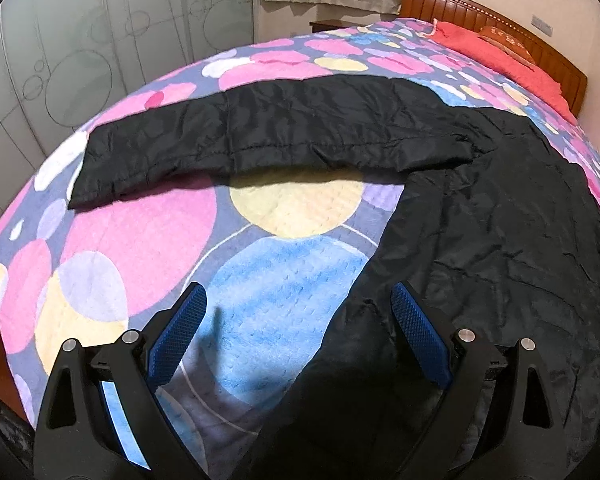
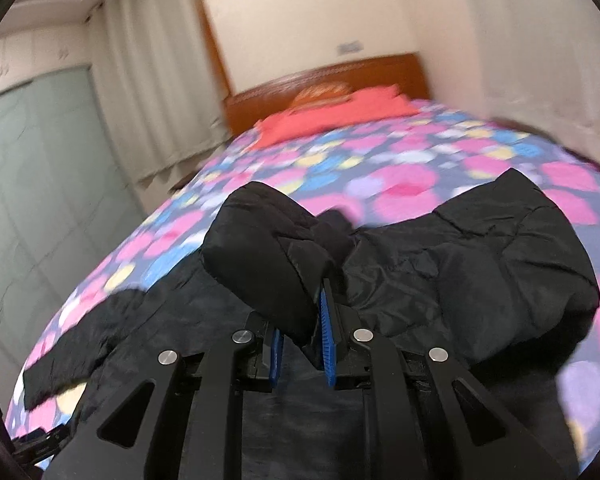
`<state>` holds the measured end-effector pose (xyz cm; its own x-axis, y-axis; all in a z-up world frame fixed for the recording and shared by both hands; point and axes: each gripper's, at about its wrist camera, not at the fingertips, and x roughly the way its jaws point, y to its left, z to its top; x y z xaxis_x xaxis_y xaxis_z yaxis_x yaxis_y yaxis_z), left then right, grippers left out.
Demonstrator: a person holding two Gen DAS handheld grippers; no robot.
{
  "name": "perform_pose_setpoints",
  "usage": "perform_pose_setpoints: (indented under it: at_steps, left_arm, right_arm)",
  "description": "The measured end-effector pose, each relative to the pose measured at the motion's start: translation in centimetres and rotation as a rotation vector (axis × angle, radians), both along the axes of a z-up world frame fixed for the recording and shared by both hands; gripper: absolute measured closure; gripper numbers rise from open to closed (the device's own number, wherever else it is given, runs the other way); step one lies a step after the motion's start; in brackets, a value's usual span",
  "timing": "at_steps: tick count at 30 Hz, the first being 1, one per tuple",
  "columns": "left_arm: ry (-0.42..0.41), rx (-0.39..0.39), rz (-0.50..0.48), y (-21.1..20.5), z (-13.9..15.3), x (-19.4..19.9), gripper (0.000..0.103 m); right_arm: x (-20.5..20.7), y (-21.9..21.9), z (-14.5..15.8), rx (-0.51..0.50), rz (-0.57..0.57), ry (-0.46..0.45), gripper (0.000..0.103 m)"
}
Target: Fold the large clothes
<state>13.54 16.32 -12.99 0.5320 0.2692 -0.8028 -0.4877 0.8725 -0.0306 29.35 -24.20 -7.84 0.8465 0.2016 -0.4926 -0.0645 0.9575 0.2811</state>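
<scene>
A large black jacket [image 1: 500, 220] lies on the bed, its left sleeve [image 1: 240, 132] stretched flat out to the left. My left gripper [image 1: 298, 300] is open and empty, above the jacket's left body edge near the hem. In the right wrist view my right gripper [image 2: 304, 312] is shut on the end of the jacket's right sleeve [image 2: 268, 256] and holds it lifted and folded over the jacket's body [image 2: 460, 264]. The left sleeve shows there at lower left [image 2: 80, 344]. That view is blurred.
The bed has a quilt with pink, blue and yellow circles [image 1: 148, 240]. A red blanket [image 1: 500, 56] and wooden headboard [image 1: 460, 8] are at the far end. Frosted wardrobe doors [image 1: 80, 40] stand past the bed's left side.
</scene>
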Motion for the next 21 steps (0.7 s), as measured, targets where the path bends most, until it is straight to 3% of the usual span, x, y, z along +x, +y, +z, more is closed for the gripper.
perform_pose_setpoints:
  at_steps: [5, 8, 10, 12, 13, 15, 18, 21]
  left_arm:
    - [0.01, -0.002, -0.006, 0.0, -0.7, 0.1, 0.01]
    - [0.013, -0.011, -0.006, 0.0, -1.0, 0.2, 0.01]
    - [0.014, -0.019, -0.004, 0.1, -1.2, 0.1, 0.01]
    - [0.015, -0.027, -0.003, 0.1, -1.4, 0.1, 0.01]
    - [0.016, -0.03, -0.003, 0.1, -1.4, 0.1, 0.01]
    - [0.017, -0.033, -0.002, 0.1, -1.5, 0.1, 0.01]
    - [0.018, -0.041, -0.003, 0.2, -1.6, 0.1, 0.01]
    - [0.015, -0.057, -0.001, 0.5, -1.8, 0.0, 0.009]
  right_arm:
    - [1.1, 5.4, -2.9, -0.041, 0.138, 0.099, 0.087]
    - [2.2, 8.0, -5.5, -0.119, 0.213, 0.194, 0.087]
    - [2.5, 9.0, -6.7, -0.154, 0.231, 0.242, 0.08]
    - [2.9, 9.6, -7.3, -0.166, 0.257, 0.285, 0.061]
    - [2.7, 9.6, -7.2, -0.151, 0.275, 0.284, 0.044]
    - [1.8, 10.0, -6.5, -0.127, 0.301, 0.257, 0.031]
    - [0.3, 9.2, -4.5, -0.101, 0.299, 0.198, 0.031]
    - [-0.9, 5.5, -2.2, -0.059, 0.218, 0.141, 0.031]
